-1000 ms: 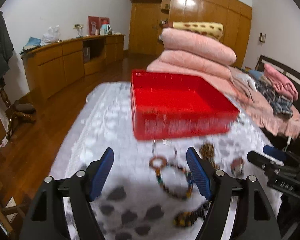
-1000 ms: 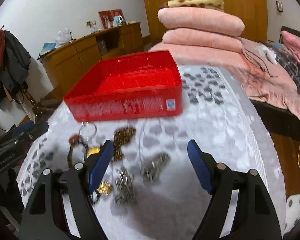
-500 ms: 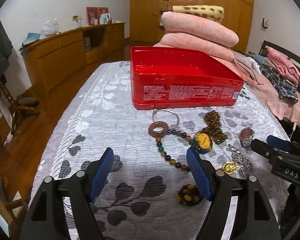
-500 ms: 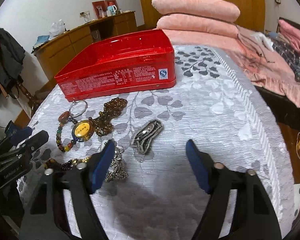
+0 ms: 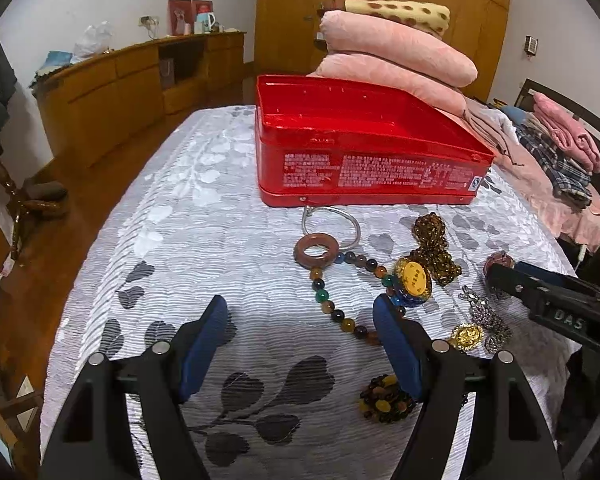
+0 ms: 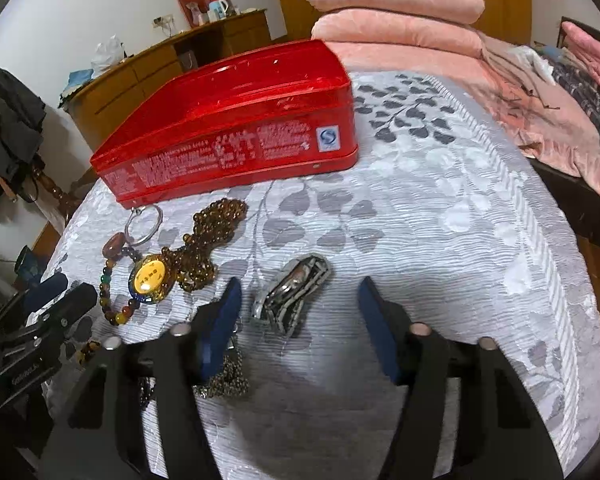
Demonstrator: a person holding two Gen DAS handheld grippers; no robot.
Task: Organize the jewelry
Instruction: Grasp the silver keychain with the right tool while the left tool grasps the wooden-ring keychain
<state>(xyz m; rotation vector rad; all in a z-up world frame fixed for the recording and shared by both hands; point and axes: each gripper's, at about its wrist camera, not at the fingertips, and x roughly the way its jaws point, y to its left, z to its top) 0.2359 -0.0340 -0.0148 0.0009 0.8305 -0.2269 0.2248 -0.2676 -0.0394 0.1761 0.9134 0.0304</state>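
An open red tin box stands on the grey leaf-patterned tablecloth. In front of it lie a multicoloured bead bracelet with a brown ring, a silver ring, a brown bead string, a yellow pendant, gold and silver trinkets and a small bead cluster. A metal watch lies between the right gripper's fingers. My left gripper is open just before the bracelet. My right gripper is open and low over the watch.
A bed with stacked pink pillows and clothes lies behind and right of the table. A wooden sideboard stands at the left wall. The table edge drops to wooden floor on the left.
Both grippers have dropped lower and closer to the table. The right gripper has moved in so the watch lies between its fingers. Both stay open.
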